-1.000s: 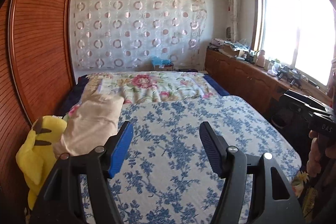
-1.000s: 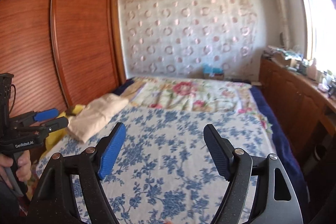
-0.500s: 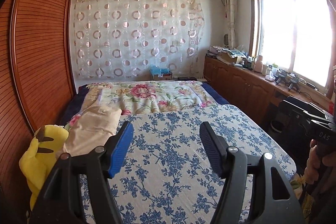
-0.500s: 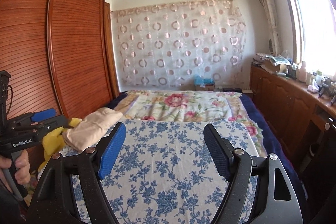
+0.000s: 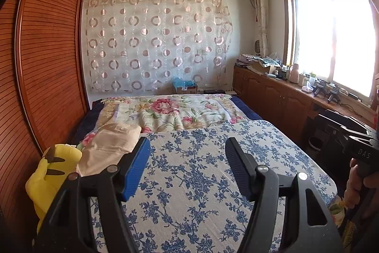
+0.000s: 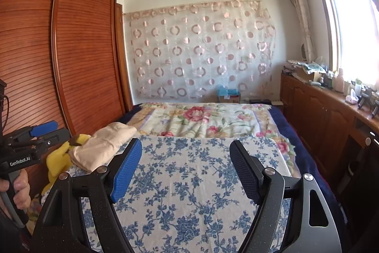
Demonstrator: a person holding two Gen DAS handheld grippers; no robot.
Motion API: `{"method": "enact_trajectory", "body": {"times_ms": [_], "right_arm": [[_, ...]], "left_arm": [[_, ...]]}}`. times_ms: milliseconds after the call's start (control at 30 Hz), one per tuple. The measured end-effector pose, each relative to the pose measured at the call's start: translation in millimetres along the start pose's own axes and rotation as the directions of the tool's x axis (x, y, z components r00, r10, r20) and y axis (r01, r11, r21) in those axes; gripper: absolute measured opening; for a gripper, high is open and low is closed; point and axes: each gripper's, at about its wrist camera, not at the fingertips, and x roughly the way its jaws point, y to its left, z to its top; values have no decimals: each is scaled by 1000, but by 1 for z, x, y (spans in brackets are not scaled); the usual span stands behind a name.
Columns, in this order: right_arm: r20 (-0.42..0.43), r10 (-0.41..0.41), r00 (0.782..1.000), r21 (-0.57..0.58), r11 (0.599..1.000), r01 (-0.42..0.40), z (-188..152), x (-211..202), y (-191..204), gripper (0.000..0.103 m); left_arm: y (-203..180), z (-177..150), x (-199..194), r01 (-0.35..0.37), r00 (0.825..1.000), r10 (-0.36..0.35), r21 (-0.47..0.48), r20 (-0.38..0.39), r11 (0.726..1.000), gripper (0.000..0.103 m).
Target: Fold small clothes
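Note:
A folded beige garment point(image 5: 107, 148) lies at the left edge of the bed, on the blue-flowered white quilt point(image 5: 203, 172); it also shows in the right wrist view point(image 6: 104, 146). My left gripper point(image 5: 187, 170) is open and empty, held above the near part of the quilt, right of the garment. My right gripper point(image 6: 186, 170) is open and empty over the quilt point(image 6: 189, 181). Each gripper shows at the edge of the other's view: the left gripper point(image 6: 28, 141), the right gripper point(image 5: 350, 134).
A yellow plush toy point(image 5: 51, 172) sits at the bed's left edge beside a wooden wardrobe point(image 5: 42, 63). A floral blanket point(image 5: 175, 113) covers the far half of the bed. A wooden cabinet point(image 5: 284, 96) with bottles stands along the right, under the window.
Both grippers have tilted up and drawn back, so the views show more wall and ceiling and less quilt. Both stay open and empty.

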Motion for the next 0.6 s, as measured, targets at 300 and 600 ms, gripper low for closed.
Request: {"method": "enact_trajectory", "body": {"times_ms": [300, 600], "right_arm": [[1, -1, 1000, 1, 1000, 1, 0, -1, 0, 78], [1, -3, 1000, 1, 1000, 3, -1, -1, 0, 78]], "left_arm": [[0, 0, 0, -1, 1000, 1, 2, 1, 1000, 66], [2, 4, -2, -1, 1000, 1, 3, 7, 1000, 66]]}}
